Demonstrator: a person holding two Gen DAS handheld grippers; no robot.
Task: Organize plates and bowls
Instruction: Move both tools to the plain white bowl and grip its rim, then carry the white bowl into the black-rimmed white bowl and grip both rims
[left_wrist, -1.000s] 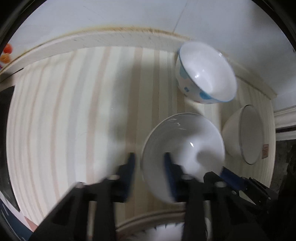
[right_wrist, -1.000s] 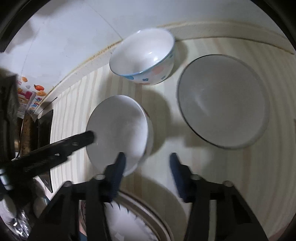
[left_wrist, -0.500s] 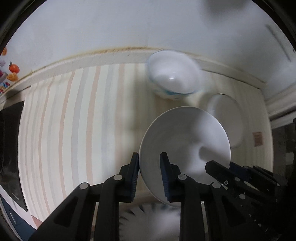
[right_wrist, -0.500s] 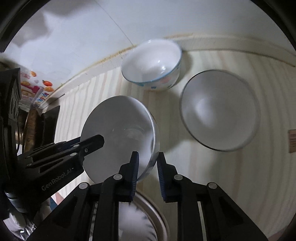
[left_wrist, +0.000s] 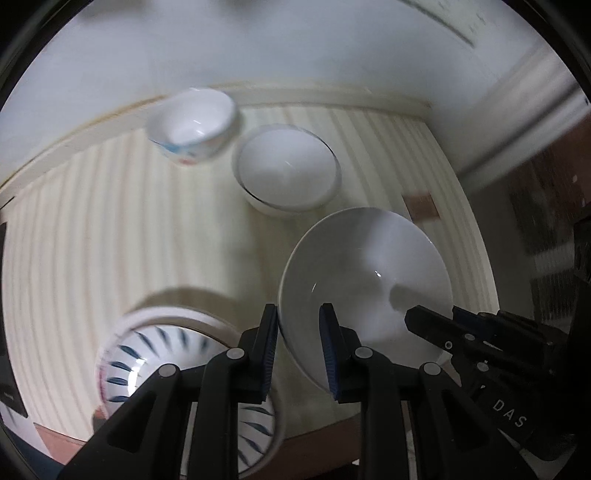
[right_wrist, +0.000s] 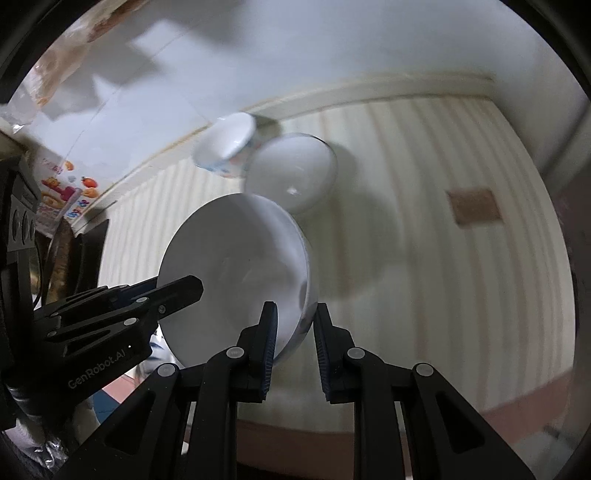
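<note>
Both grippers hold one plain white bowl by opposite sides of its rim, lifted above the striped table. My left gripper is shut on its near-left rim. My right gripper is shut on the bowl's right rim. A white bowl with a dark rim line sits on the table beyond, also in the right wrist view. A small bowl with blue and red marks stands by the wall, also in the right wrist view. A blue-leaf patterned bowl lies below my left gripper.
The striped table ends at a white wall behind and at a front edge near the grippers. A brown tag lies on the table at the right. Colourful packaging stands at the far left.
Both grippers have lifted the white bowl and carried it up and to the right. The patterned bowl beneath has come into full view. The two far bowls look smaller and farther away.
</note>
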